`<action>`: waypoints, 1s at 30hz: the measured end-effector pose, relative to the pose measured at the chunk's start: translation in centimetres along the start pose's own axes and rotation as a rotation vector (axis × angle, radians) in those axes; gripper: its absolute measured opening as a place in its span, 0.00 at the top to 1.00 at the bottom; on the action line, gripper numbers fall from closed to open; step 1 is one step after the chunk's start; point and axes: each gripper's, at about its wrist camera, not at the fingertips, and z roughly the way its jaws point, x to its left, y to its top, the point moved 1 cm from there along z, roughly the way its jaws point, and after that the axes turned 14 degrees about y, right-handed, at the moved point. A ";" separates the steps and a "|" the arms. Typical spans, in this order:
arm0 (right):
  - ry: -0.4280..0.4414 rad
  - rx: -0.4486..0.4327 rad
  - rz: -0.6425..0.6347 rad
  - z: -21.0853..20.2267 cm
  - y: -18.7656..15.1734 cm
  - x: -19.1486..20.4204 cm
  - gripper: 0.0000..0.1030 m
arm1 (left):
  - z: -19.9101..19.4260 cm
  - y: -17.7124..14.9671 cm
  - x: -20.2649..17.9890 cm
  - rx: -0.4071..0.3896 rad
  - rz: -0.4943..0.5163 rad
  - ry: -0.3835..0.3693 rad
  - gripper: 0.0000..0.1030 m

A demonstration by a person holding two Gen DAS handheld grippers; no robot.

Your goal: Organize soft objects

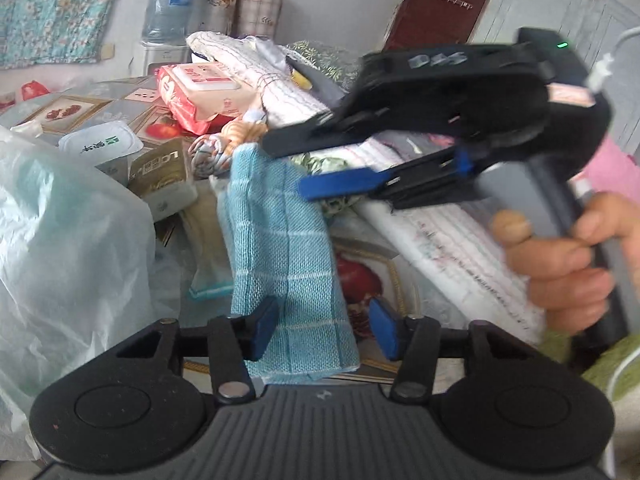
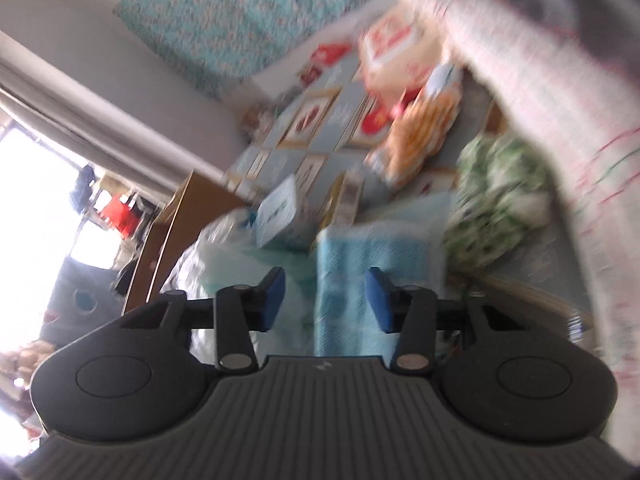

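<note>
Lying folded on the desk (image 1: pixel 120 98), blue towel (image 1: pixel 280 248) is sitting at twelve o'clock of the spread left tool (image 1: pixel 324 330); right tool (image 1: pixel 300 164), also spread, is gripping nothing.

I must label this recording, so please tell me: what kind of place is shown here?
Probably a room in a home: a cluttered table with a fruit-print tablecloth, a water dispenser bottle by the wall, and piled cloths such as a blue towel.
</note>
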 end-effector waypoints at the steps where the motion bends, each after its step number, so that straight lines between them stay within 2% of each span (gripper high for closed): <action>1: -0.023 -0.017 -0.012 -0.5 0.1 0.0 0.52 | 0.1 -0.1 -0.1 0.004 0.011 0.009 0.44; 2: -0.045 -0.029 -0.021 -1.0 0.1 -0.1 0.50 | 0.2 -0.2 -0.3 0.008 0.024 0.020 0.41; 5: -0.107 -0.021 -0.003 -0.8 0.0 -1.4 0.49 | 0.5 -0.4 -1.0 0.008 0.070 0.058 0.39; 10: -0.108 0.025 0.054 0.9 -0.8 -3.4 0.52 | 0.7 -0.5 -2.1 -0.004 0.133 0.118 0.38; 12: -0.105 0.022 0.055 1.1 -0.9 -3.6 0.56 | 0.8 -0.7 -2.6 -0.012 0.166 0.151 0.43; 14: -0.099 0.020 0.047 1.1 -1.0 -3.5 0.66 | 0.8 -0.9 -3.1 -0.023 0.209 0.188 0.49; 16: -0.097 0.019 0.028 1.1 -1.1 -3.1 0.72 | 0.8 -1.2 -3.4 -0.035 0.238 0.214 0.52; 19: -0.117 0.011 -0.012 0.9 -1.3 -2.4 0.79 | 0.8 -1.3 -3.4 -0.046 0.246 0.226 0.62; 21: -0.127 0.004 -0.030 0.7 -1.3 -2.0 0.82 | 0.6 -1.2 -3.4 -0.047 0.241 0.222 0.74; 23: -0.136 -0.004 -0.050 0.5 -1.5 -1.5 0.84 | 0.4 -1.1 -3.3 -0.049 0.231 0.206 0.81; 30: -0.155 -0.047 -0.140 -1.1 -2.0 1.6 0.87 | -1.9 -0.8 -2.6 -0.106 0.191 0.157 0.85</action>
